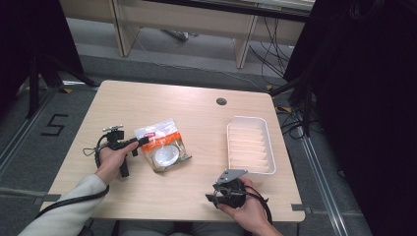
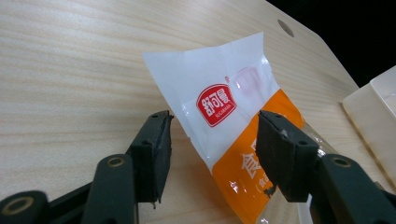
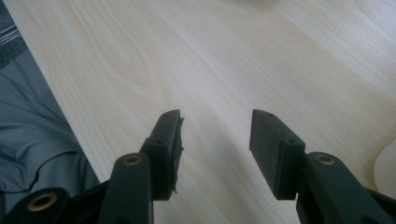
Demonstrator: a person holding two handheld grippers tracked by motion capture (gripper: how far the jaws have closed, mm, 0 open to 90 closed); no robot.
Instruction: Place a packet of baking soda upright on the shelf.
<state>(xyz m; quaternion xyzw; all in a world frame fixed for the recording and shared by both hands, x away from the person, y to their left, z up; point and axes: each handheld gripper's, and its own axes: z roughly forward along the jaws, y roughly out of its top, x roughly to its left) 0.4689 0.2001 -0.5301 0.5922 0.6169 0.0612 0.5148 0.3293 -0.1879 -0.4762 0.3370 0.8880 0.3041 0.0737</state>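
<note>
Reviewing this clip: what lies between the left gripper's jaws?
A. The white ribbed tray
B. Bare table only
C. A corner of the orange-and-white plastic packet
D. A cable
C: in the left gripper view the orange-and-white plastic packet sits between the open jaws of the left gripper, whose pads do not yet press on it.

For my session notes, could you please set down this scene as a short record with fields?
Surface: light wooden table
Item in hand: white and orange snack packet, lying flat on the table
Left hand-held gripper: jaws open on either side of the packet's white end, pads not pressing it
Right hand-held gripper: open, nothing between the jaws, over bare table near the front edge
Container: white ribbed tray, at the table's right
</note>
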